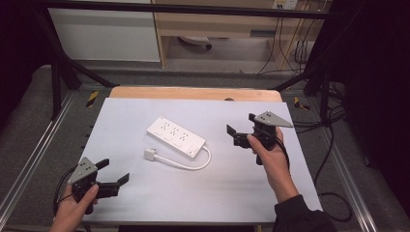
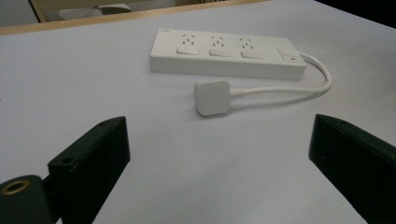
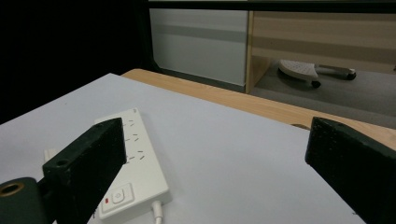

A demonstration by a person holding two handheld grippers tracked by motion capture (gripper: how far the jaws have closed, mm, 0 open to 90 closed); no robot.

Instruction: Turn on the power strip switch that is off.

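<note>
While both of my claws hang over the bench (image 1: 145,203), the white power strip (image 1: 176,136) lies flat near the middle of the light sheet, a little toward the far edge, turned at a slant so that one end points to the far left corner and the switch end to the near right. Its white cord (image 1: 205,157) leaves the switch end, loops round toward the near edge and runs back to the flat white plug (image 1: 149,154), which lies on the sheet just beside the strip's near long side, apart from it.

My right claw (image 1: 240,129) is held above the right part of the bench, not far from the right edge, its jaws spread wide with nothing between them; it is clear of the strip and the cord. In the right gripper view the strip's switch end (image 3: 116,196) sits low at the left, behind my left-hand jaw.

My left claw (image 1: 115,170) hovers near the near left corner, jaws also spread and bare. The left gripper view looks between them across bare sheet to the plug (image 2: 212,97) and, beyond it, the strip (image 2: 228,58).
</note>
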